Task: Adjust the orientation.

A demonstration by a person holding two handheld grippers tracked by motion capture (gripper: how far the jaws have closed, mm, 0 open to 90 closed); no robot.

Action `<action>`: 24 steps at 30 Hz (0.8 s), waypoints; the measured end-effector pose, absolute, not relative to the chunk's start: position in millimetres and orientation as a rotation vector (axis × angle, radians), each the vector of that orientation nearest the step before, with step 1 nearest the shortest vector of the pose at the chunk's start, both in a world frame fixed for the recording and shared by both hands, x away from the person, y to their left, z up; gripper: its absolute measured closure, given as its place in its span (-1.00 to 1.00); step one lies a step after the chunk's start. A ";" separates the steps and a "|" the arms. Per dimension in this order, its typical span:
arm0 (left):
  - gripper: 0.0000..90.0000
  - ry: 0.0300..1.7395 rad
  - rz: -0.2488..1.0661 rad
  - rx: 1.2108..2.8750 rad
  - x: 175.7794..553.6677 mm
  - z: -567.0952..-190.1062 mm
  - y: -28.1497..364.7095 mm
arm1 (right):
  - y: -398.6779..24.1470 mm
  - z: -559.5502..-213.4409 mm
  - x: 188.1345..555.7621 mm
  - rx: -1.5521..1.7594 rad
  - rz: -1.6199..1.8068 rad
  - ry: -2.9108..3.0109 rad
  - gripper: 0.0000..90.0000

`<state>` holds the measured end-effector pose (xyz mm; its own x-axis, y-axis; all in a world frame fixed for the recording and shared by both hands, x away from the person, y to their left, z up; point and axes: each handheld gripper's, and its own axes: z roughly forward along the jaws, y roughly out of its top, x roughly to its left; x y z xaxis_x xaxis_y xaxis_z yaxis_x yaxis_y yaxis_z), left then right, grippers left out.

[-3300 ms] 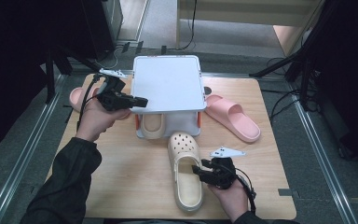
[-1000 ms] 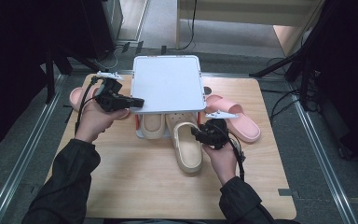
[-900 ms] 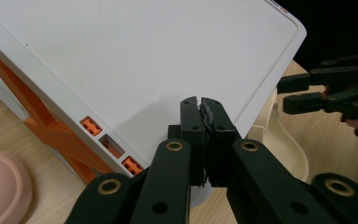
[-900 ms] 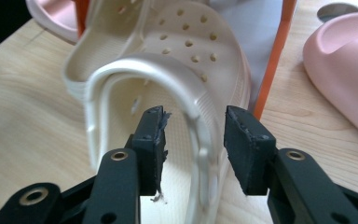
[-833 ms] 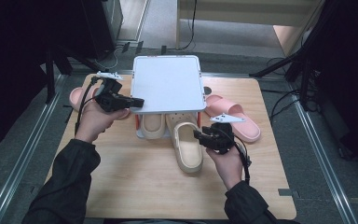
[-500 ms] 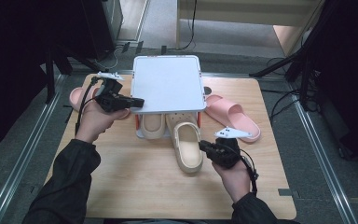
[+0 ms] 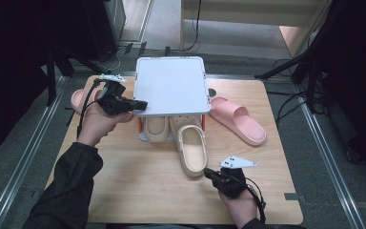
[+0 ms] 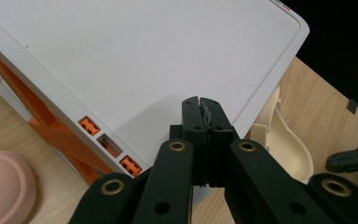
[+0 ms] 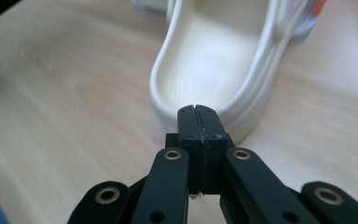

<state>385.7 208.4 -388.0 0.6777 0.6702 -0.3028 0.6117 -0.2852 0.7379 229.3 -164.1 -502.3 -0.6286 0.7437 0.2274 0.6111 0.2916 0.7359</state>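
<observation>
Right gripper [image 9: 198, 109] sits at the clog's [image 7: 192, 145] heel, jaws just closed on nothing, lined up to push. The clog's toe is under the rack [image 7: 170, 86], heel sticking out. Left gripper [image 8: 200, 100], shut and empty, braces the rack. Next: a straight shove inward.

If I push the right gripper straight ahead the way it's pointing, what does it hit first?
Most likely the heel of the cream clog. The right gripper, jaws shut on nothing, points straight at that heel rim from just behind it. Whether the tips already touch it, I cannot tell.
</observation>
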 end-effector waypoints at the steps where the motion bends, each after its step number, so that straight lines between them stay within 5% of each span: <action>1: 0.99 0.991 0.080 1.984 385.9 -388.1 208.7 | -162.9 -507.4 225.5 1.261 1.234 2.413 1.00; 24: 0.99 0.984 0.113 1.998 384.4 -387.7 206.6 | -148.1 -524.5 231.0 1.267 1.155 2.452 1.00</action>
